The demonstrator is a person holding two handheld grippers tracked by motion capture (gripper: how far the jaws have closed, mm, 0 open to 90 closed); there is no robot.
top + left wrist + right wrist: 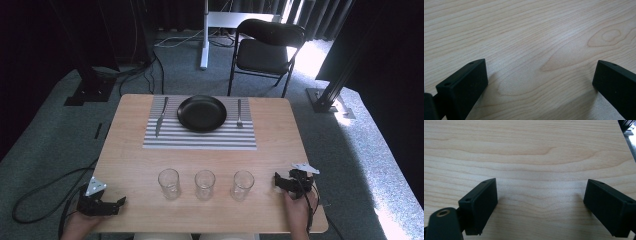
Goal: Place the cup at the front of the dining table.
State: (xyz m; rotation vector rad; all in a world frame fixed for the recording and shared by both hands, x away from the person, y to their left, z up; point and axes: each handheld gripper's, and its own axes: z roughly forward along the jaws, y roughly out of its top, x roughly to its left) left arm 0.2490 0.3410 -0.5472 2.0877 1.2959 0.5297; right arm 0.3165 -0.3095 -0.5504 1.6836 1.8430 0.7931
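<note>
From the high view, I am sitting at a light wooden table [130, 165] with a gripper in each hand. My left gripper [102, 204] is resting near the table's near left corner, and my right gripper [292, 181] is resting near the near right edge. Between them, three clear empty glasses are standing upright in a row: the left glass [169, 183], the middle glass [205, 184] and the right glass [242, 185], each apart from the next. Farther away, a striped placemat [200, 137] is lying on the table's far half. A black plate [202, 113] is sitting on the mat, with a knife [161, 117] lying just beside it on the left and a fork [239, 114] just beside it on the right. Beyond the table, a black folding chair [267, 47] is standing on grey carpet.

From the left gripper view, my left gripper [540, 82] is hovering low over bare wood grain. Its two black jaws are standing wide apart and holding nothing.

From the right gripper view, my right gripper [541, 205] is also sitting low over bare wood. Its jaws are spread wide and holding nothing, and the table's edge is showing at the upper right corner
</note>
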